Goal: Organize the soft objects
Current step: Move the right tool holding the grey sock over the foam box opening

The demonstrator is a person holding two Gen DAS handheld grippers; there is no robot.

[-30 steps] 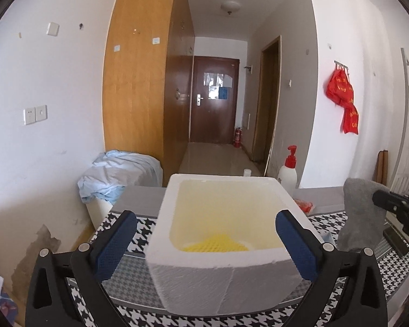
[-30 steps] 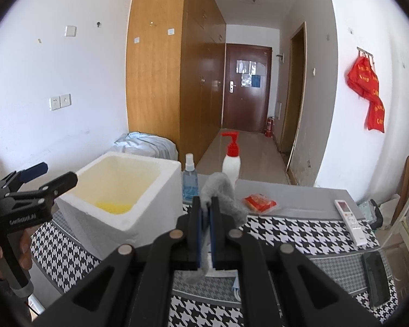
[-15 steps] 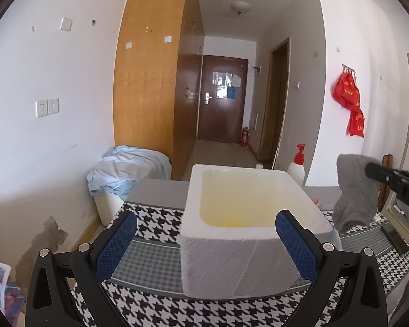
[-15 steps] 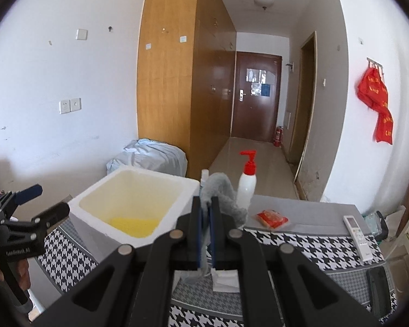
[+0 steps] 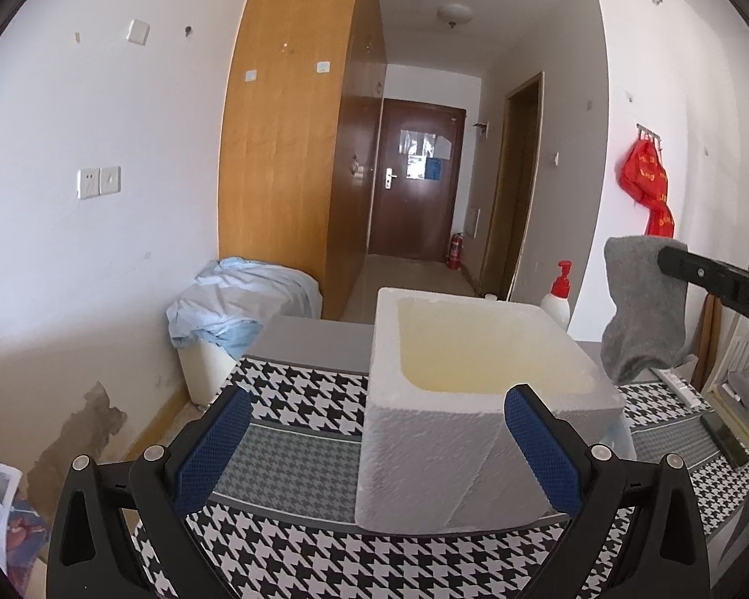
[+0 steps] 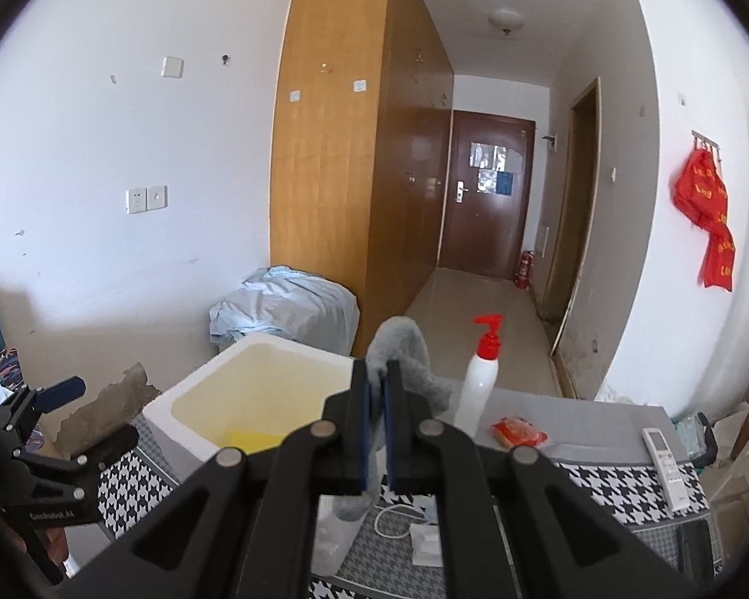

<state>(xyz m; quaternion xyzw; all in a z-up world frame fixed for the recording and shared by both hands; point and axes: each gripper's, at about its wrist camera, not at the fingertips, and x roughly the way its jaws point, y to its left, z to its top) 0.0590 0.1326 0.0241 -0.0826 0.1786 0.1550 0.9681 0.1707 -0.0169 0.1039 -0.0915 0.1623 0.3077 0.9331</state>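
We held the right hand-held gripper (image 6: 379, 399) clamped on a grey sock (image 6: 407, 354), its two blue pads pressed together on the fabric so that one end bulged above the fingertips and the rest hung down below them. Seen from the left wrist camera, the sock (image 5: 641, 309) dangled in the air at about three o'clock, just beyond the right-hand rim of the white foam box (image 5: 454, 429) and above the worktop (image 5: 294, 389), touching neither.

Our left hand-held gripper (image 5: 374, 444) stood with its jaws wide apart and nothing between them, its blue pads (image 5: 209, 449) framing the near wall of the box. From the right wrist camera, this gripper (image 6: 70, 419) appeared at nine o'clock, to the left of the box.

The foam box (image 6: 175, 424) sat open on the houndstooth-patterned cloth, a yellow item (image 6: 249, 437) lying on its floor. Behind it, at one o'clock in the right wrist view, stood a white pump bottle with a red top (image 6: 482, 379), with an orange packet (image 6: 519, 432) just beside it on the grey part of the worktop. A white remote control (image 6: 666, 464) lay well apart at three o'clock, and a white cable (image 6: 399, 519) was coiled near the gripper's base.
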